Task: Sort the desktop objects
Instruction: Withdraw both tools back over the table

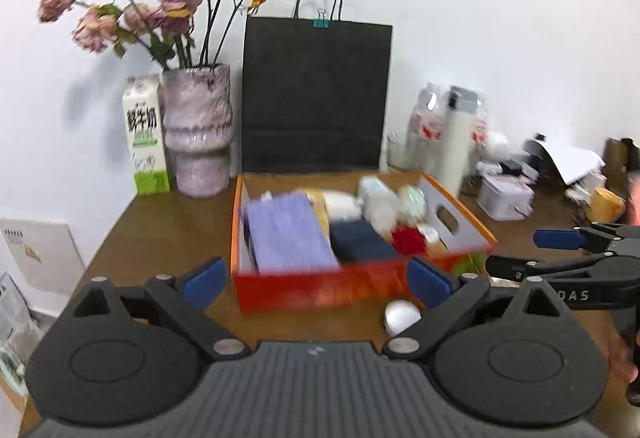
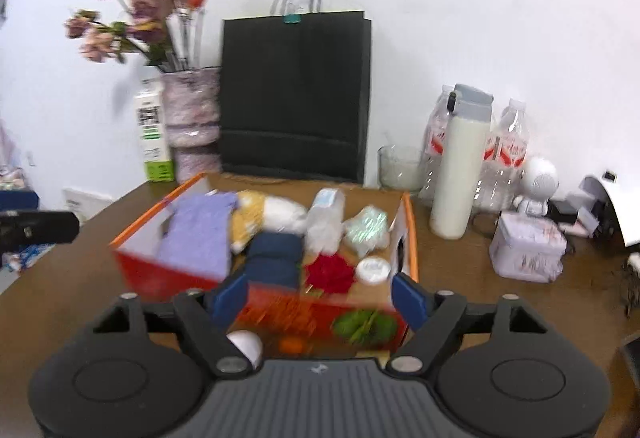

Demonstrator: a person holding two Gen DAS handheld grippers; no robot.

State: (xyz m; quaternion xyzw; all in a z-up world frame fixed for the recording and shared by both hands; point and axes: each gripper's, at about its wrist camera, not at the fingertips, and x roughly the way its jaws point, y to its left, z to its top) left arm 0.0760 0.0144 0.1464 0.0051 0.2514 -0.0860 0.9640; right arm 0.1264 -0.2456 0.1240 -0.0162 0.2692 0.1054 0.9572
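While both views are blurred, the main things can be made out: an orange cardboard box (image 1: 320,290) sits open on a brown wooden desk (image 1: 160,234), packed with small items, among them a lilac cloth (image 1: 292,234), a dark blue bundle (image 1: 360,246) and a red tuft (image 1: 408,240). The left gripper (image 1: 316,278) has its jaws spread wide, one blue pad (image 1: 204,280) at each side of the box's near wall, with nothing gripped between them and no pad seen pressing on the box. A small white ball (image 1: 402,316) lies on the desk just in front of the box, near the right-hand pad. The right gripper (image 2: 318,298) also stands open, a little less wide, its pads in front of the near right corner of the box and holding nothing. Behind the box stand a black paper bag (image 1: 316,94), a mottled pink vase (image 1: 198,134) of dried roses and a milk carton (image 1: 146,134). To the right are a white flask (image 2: 460,166), water bottles (image 2: 508,146) and a pale tin (image 2: 528,248)
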